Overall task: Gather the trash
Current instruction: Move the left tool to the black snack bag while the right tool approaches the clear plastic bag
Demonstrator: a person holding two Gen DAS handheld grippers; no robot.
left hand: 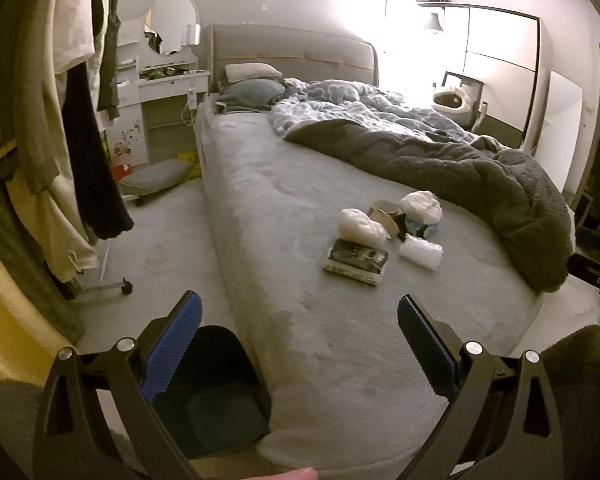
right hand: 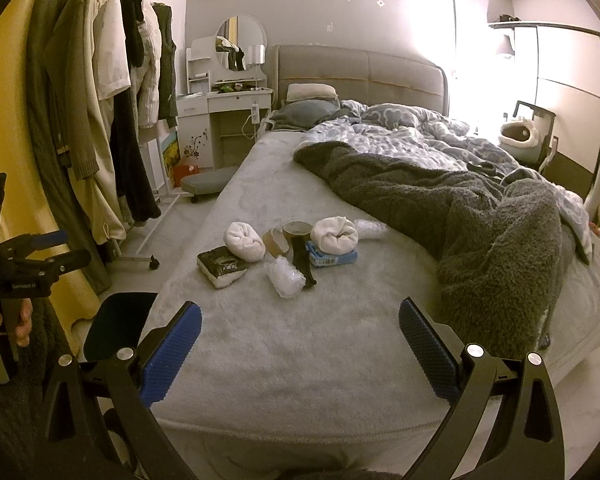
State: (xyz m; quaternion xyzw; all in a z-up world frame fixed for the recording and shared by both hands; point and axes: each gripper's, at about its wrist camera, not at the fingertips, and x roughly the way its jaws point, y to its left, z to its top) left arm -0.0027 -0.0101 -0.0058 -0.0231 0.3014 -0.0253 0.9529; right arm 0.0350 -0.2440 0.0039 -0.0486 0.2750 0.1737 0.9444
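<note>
I've got both tongs spread wide and holding nothing: the left gripper [left hand: 298, 316] hangs over the near corner of the bed [left hand: 260, 200], above the dark bin [left hand: 220, 392] on the floor, and the right gripper [right hand: 300, 320] hovers above the grey cover. The trash pile [right hand: 288, 252] sits mid-bed, well ahead of my fingers: two white wads, cardboard rolls, a crumpled clear wrapper [right hand: 285, 278], a black-and-white packet [right hand: 222, 267], a blue pack [right hand: 332, 258].

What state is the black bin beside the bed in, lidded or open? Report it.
Open: the black bin shows no lid, and the left wrist view looks straight down into its dark interior.
</note>
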